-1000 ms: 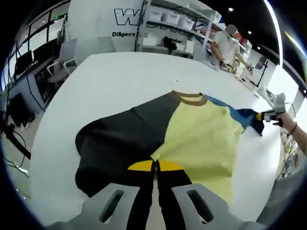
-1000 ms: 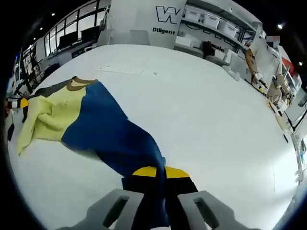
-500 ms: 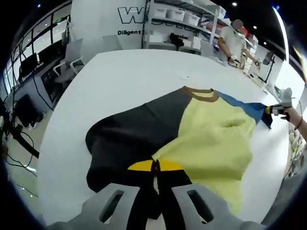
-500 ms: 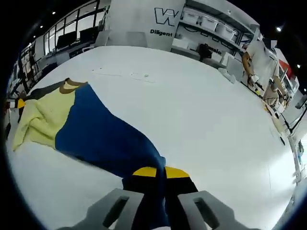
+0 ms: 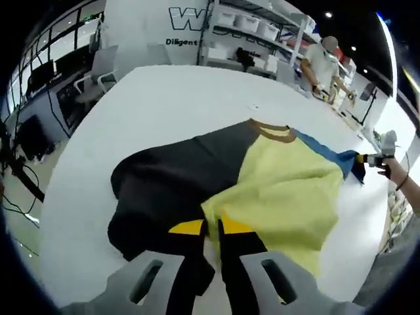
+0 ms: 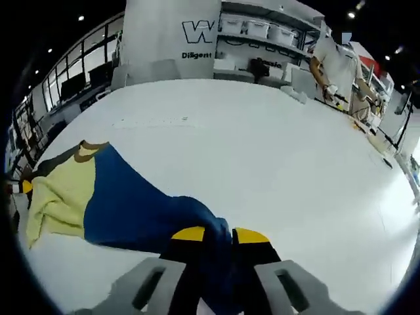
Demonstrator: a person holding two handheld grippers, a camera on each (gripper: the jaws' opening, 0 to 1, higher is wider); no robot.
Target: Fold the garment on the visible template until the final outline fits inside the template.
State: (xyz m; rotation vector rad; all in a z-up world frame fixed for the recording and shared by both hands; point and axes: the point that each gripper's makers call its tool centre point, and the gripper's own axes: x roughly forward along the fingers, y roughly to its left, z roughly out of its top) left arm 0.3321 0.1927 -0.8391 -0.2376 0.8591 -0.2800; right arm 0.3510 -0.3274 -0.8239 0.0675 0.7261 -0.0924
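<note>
A colour-block T-shirt lies spread on the white table point(image 5: 164, 98). It has a black panel point(image 5: 177, 177), a pale yellow panel point(image 5: 282, 190), a blue panel point(image 6: 131, 203) and a tan collar point(image 5: 272, 131). My left gripper point(image 5: 211, 230) sits at the shirt's near edge where black meets yellow, its jaws slightly parted with cloth lying between them. My right gripper point(image 6: 220, 235) stands open over the bunched blue sleeve end, which runs between its jaws. That right gripper point(image 5: 371, 159) also shows at the shirt's far blue tip, held in a hand.
A person point(image 6: 338, 62) stands at the back beside shelves of boxes point(image 5: 243, 26). Office chairs point(image 5: 102, 65) stand off the table's left side. Faint marks point(image 6: 151, 122) cross the table beyond the shirt. Wide bare tabletop point(image 6: 282, 151) lies right of the blue panel.
Both grippers' jaws, shut on the cloth in the earlier frames, have now parted. The blue sleeve has slackened and bunched at the right gripper. Both views shifted slightly.
</note>
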